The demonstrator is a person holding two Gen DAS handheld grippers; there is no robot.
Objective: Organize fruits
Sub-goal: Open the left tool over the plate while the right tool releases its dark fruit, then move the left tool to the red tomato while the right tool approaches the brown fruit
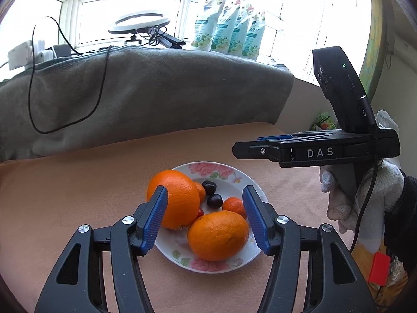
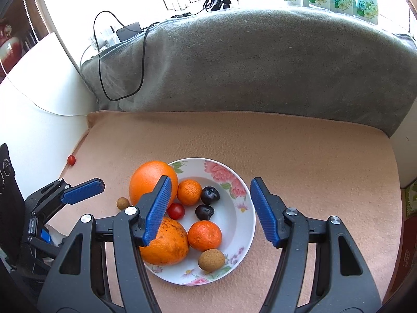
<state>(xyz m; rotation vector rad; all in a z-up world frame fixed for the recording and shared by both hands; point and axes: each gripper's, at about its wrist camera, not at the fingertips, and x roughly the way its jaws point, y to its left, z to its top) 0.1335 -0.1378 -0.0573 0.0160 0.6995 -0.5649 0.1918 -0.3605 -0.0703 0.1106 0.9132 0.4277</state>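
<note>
Plate (image 2: 242,208) sits mid table (image 2: 299,156) on the peach cloth, holding nearly all the fruit: two big oranges (image 2: 152,180), two mandarins (image 2: 204,235), two dark plums (image 2: 210,195), one cherry tomato (image 2: 176,210), one brown longan (image 2: 211,260) at the plate's 6 o'clock rim. Left to do, by my read: a second longan (image 2: 122,203) lies on the cloth just off the plate's 9 o'clock edge, touching or nearly touching the far orange, and a stray tomato (image 2: 71,160) sits well apart at 10 o'clock, right at the cloth's edge by the white surface. So mostly done, two strays out.

My left fingers (image 1: 204,217) are spread, nothing between them, hovering over the plate. My right fingers (image 2: 211,214) are spread too, empty, above the plate.

Room: open cloth at 12 to 3 o'clock of the plate. Grey blanket (image 2: 260,65) walls off 12 o'clock. The stray tomato's edge spot risks a roll-off.
</note>
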